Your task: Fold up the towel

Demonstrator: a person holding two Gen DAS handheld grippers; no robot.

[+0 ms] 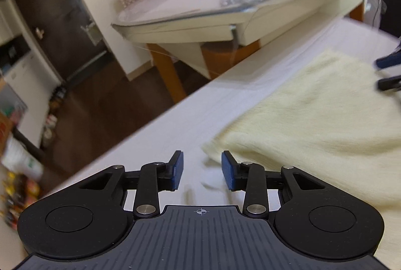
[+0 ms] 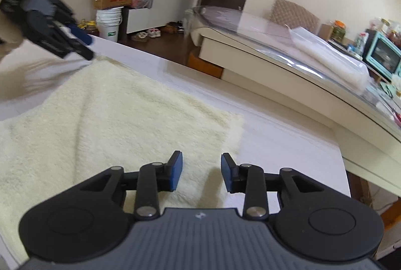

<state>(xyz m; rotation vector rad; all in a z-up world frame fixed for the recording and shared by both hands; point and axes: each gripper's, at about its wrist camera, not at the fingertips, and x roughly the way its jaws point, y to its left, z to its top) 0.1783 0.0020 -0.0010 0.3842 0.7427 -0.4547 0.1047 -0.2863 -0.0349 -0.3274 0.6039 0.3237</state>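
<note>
The left gripper (image 1: 202,169) stands with its jaws parted and nothing between them, above the white table (image 1: 155,134) just beside a corner of the cream towel (image 1: 313,114); the right gripper (image 2: 201,171) likewise gapes empty, over the towel's near edge. The towel lies spread on the table; a glass-topped desk (image 2: 288,49) stands beyond.

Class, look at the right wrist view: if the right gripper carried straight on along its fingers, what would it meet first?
Most likely the cream towel. The right gripper points down with open, empty jaws over the towel's near right part, close to its edge. Depth is unclear, so it could instead land just past that edge on the white table.
</note>
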